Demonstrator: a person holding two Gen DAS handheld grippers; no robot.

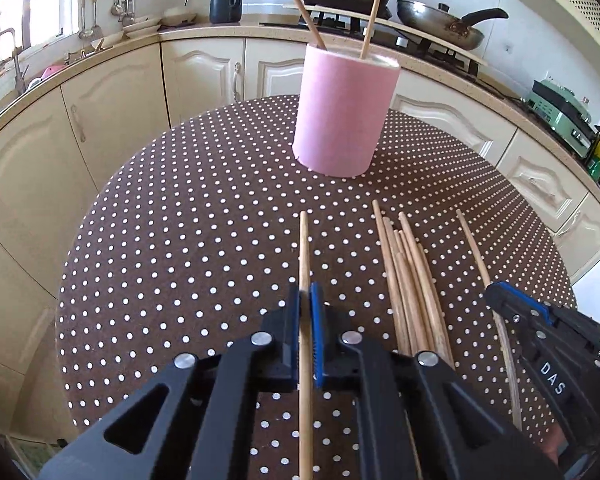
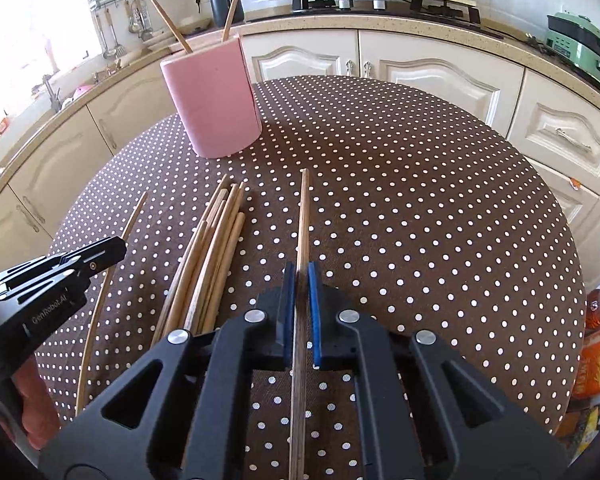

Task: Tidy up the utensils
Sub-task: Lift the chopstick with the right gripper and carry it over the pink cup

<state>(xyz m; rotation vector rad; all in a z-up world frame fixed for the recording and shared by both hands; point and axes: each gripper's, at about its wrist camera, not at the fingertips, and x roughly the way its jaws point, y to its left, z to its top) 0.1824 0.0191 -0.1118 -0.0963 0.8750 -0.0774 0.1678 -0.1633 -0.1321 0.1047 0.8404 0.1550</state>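
In the left wrist view, the left gripper (image 1: 305,304) sits low in the centre of the frame, its blue-padded jaws pinching a single wooden chopstick (image 1: 304,256) that runs straight up the frame over the polka-dot tablecloth (image 1: 180,240). To its right lies a loose bundle of chopsticks (image 1: 410,280) on the cloth, and further right the right gripper (image 1: 540,320) enters from the lower right edge.

In the right wrist view, the right gripper (image 2: 299,280) is likewise closed on its own chopstick (image 2: 303,220), possibly a pair lying flush together, pointing up the middle of the frame. The bundle (image 2: 212,248) lies just left of it, and the left gripper (image 2: 80,260) shows at the left edge.

The pink cylindrical holder (image 1: 346,112) stands upright in the upper centre, with two chopsticks (image 1: 370,16) leaning out of its top.
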